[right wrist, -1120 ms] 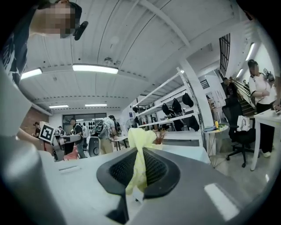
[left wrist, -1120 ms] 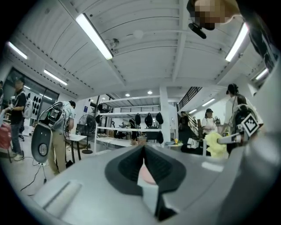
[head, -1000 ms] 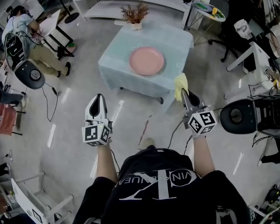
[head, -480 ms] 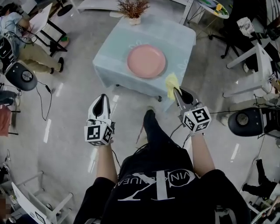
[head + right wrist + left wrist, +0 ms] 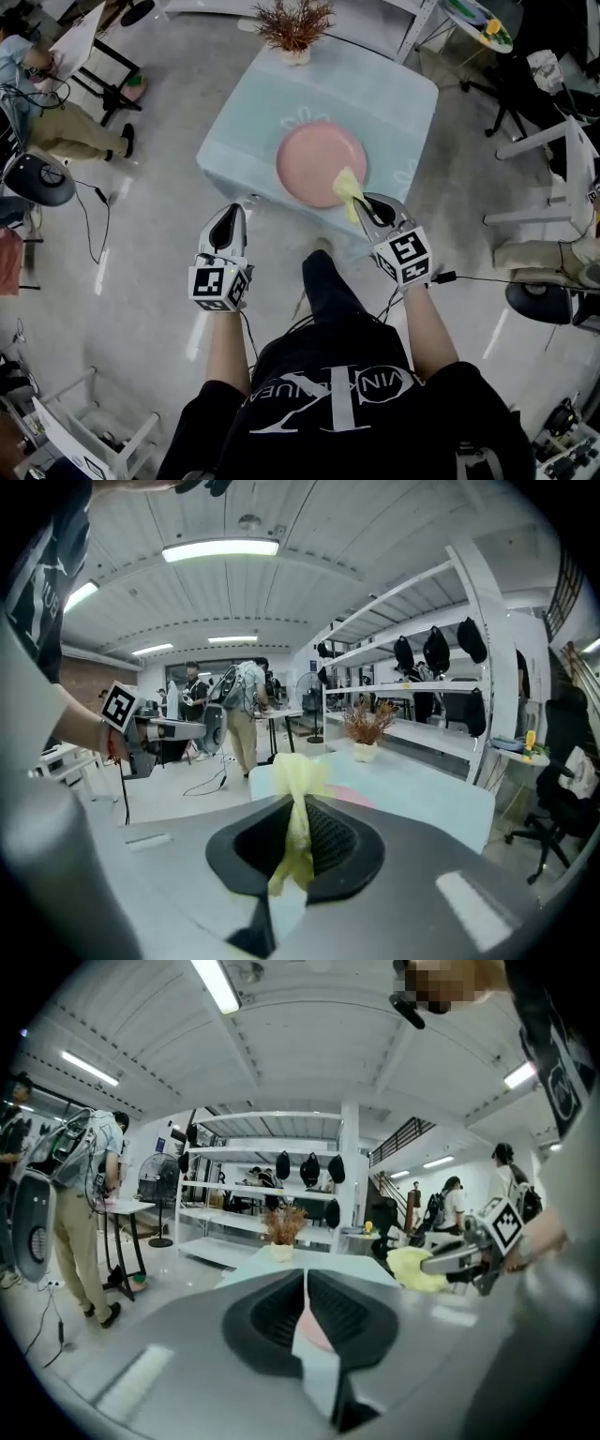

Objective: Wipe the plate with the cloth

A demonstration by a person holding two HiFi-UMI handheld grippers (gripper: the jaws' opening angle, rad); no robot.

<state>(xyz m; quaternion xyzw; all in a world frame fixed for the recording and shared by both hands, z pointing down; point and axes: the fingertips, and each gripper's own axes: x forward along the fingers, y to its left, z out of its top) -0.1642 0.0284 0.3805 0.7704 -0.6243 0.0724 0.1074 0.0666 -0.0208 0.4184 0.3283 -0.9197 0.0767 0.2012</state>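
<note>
Right claw point(image 5: 298, 832) closed on a yellow cloth point(image 5: 297, 785), which is pinched in a narrow fold between the jaws with a loose tuft standing out past the tips and a tail hanging back into the jaw hollow. In the head view the tuft lies over the near rim of the pink plate point(image 5: 314, 161); whether it touches the plate cannot be told. Left claw point(image 5: 306, 1288) with jaws together and nothing between them, held short of the plate on the person's side and off the edge of the worktop point(image 5: 394, 103). The plate lies flat near the middle of the worktop, and a potted dried plant point(image 5: 295, 28) stands beyond the plate at the far edge. Handling, as judged: the cloth is light, soft and limp, so it will fold and drag under pressure, and a grip at its bunched middle, as here, leaves free fabric to sweep with; the plate is rigid, smooth, probably breakable, and may slide on the covering unless steadied at its rim. Count: one cloth, one plate, one plant, one worktop, two claws
</note>
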